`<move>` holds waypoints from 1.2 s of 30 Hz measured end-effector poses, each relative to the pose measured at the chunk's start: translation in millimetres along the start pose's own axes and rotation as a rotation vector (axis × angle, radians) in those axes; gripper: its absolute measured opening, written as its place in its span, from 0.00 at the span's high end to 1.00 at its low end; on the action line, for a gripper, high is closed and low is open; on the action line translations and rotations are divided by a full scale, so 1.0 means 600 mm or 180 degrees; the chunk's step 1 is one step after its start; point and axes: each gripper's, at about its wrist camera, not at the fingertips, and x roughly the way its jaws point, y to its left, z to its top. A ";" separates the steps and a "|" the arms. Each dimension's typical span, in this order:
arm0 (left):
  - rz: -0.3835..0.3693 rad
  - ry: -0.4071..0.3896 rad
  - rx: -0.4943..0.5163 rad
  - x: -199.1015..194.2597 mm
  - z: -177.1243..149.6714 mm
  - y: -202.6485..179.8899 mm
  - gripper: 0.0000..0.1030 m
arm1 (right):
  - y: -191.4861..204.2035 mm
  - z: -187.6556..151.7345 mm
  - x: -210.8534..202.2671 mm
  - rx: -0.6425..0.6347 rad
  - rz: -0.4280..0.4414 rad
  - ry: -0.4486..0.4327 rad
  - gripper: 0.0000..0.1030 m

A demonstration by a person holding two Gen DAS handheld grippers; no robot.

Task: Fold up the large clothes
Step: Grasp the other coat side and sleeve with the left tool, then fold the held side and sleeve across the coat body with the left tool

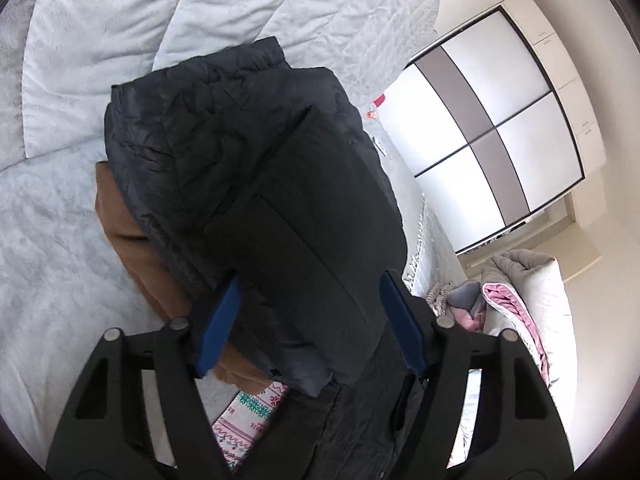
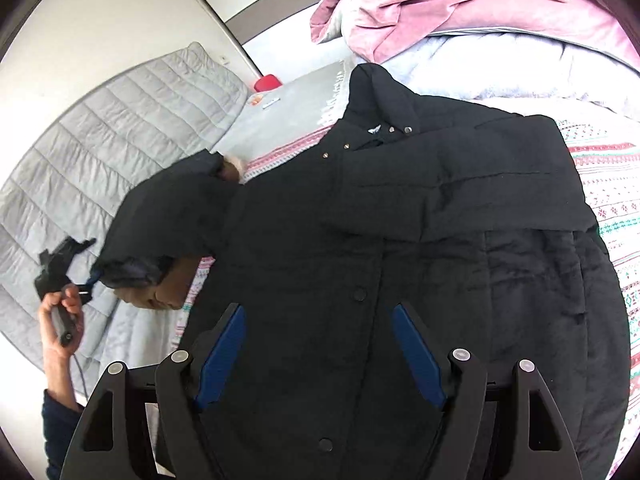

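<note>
A large black coat (image 2: 400,220) lies front-up on the bed, its collar and snap buttons towards the far side. My right gripper (image 2: 320,307) hovers open over the buttoned front, with nothing pinched between its blue pads. At the coat's left side, a padded part with quilted lining (image 1: 240,140) and brown trim (image 1: 132,240) is raised off the bed. My left gripper (image 1: 311,276) has this thick black fabric filling the gap between its blue pads. The right wrist view shows that left gripper (image 2: 90,280) at the raised edge, held by a person's hand (image 2: 60,320).
A patterned knit blanket (image 2: 608,200) lies under the coat. Pink and grey bedding (image 2: 460,0) is piled beyond the collar. A grey quilted headboard (image 2: 120,120) runs along the left. A white and grey wardrobe (image 1: 500,120) stands past the bed, and a small red object (image 2: 267,82) sits at its far corner.
</note>
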 end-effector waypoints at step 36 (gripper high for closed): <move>-0.0103 0.0159 0.2565 0.138 -0.439 -0.530 0.93 | -0.233 0.034 -0.134 0.1380 0.0404 -0.0415 0.25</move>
